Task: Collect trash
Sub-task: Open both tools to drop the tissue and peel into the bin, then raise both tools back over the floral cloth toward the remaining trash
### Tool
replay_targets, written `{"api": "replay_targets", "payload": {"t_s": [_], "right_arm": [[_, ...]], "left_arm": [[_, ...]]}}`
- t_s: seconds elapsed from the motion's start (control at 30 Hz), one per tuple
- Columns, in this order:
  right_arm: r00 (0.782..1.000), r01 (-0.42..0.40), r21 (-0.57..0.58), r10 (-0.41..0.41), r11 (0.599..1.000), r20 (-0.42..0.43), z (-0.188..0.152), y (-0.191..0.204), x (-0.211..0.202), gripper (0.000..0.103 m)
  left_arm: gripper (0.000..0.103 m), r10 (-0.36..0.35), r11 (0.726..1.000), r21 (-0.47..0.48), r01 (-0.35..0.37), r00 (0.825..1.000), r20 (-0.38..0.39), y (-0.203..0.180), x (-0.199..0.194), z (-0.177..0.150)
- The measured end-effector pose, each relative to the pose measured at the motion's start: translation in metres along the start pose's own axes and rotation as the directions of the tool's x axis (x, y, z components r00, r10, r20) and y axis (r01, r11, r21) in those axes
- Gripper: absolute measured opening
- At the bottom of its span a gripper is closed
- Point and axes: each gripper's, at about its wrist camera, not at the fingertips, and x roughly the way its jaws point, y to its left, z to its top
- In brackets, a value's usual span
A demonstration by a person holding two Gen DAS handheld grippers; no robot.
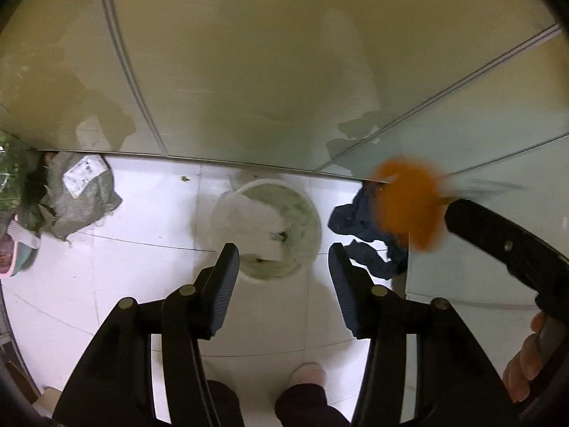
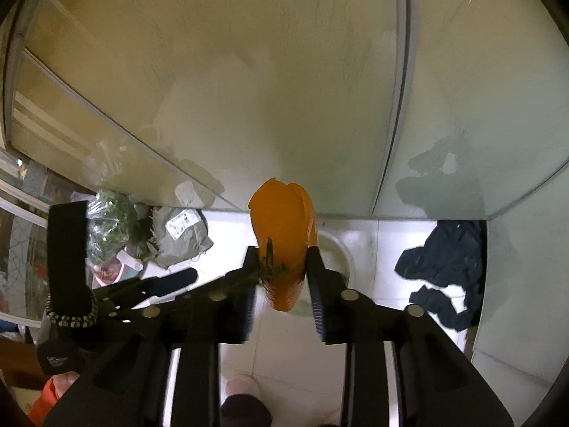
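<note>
Orange peel point(image 2: 282, 235) set between the right tool's point(image 2: 281, 277) half-parted jaws, over the white bucket point(image 1: 306, 213).
Whether the pads press the peel cannot be told. The left tool point(image 1: 284, 267) is held wide and empty above the same bucket. A dark cloth point(image 1: 359, 224) lies right of it on the floor point(image 1: 142, 267), a grey bag point(image 1: 81, 195) far left.

You won't find anything you can actually read here. A white label point(image 2: 181, 225) sits on the grey mesh bag point(image 2: 185, 245) on the floor — it carries dark print, but the marks are too small and blurred to make out in either wrist view. A black strap piece point(image 2: 58, 359) at the lower left of the right wrist view bears a faint pale line of lettering — that too is illegible.
</note>
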Motion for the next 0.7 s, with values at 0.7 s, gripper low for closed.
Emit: {"api": "replay_targets", "payload": {"t_s": [0.7], "right_arm": [[0.999,0.04,0.043,-0.04,0.998,-0.008,0.012,0.031,-0.117,0.056]], "left_arm": [[0.05,0.045,0.995,0.087,-0.054,0.993,0.108,-0.042,-0.189,0.004]]}}
